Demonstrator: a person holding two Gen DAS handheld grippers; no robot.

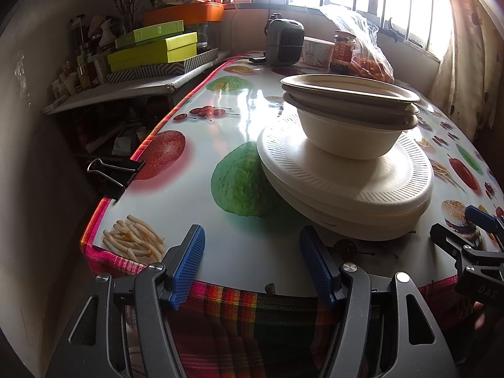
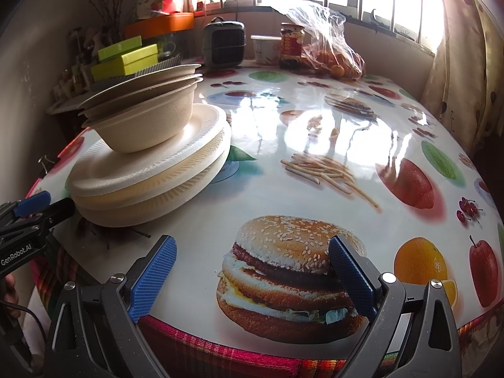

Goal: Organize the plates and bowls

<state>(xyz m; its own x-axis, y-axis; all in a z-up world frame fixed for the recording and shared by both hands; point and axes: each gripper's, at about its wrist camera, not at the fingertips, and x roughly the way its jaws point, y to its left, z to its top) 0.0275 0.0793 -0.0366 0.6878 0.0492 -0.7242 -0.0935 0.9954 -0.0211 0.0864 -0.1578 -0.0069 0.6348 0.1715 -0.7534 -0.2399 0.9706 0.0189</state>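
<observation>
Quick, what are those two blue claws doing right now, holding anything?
Left claw: open, holding nothing, short of the stacked plates.
Right claw: open, holding nothing, above the burger picture.

Both views are taken from just behind the jaws, angled down across the table (image 1: 189, 189) from its near edge toward the window. In the left wrist view the stack of plates and bowls (image 1: 346, 157) is seen beyond the right jaw; in the right wrist view it is seen beyond the left jaw. Stack and tabletop are shared.
</observation>
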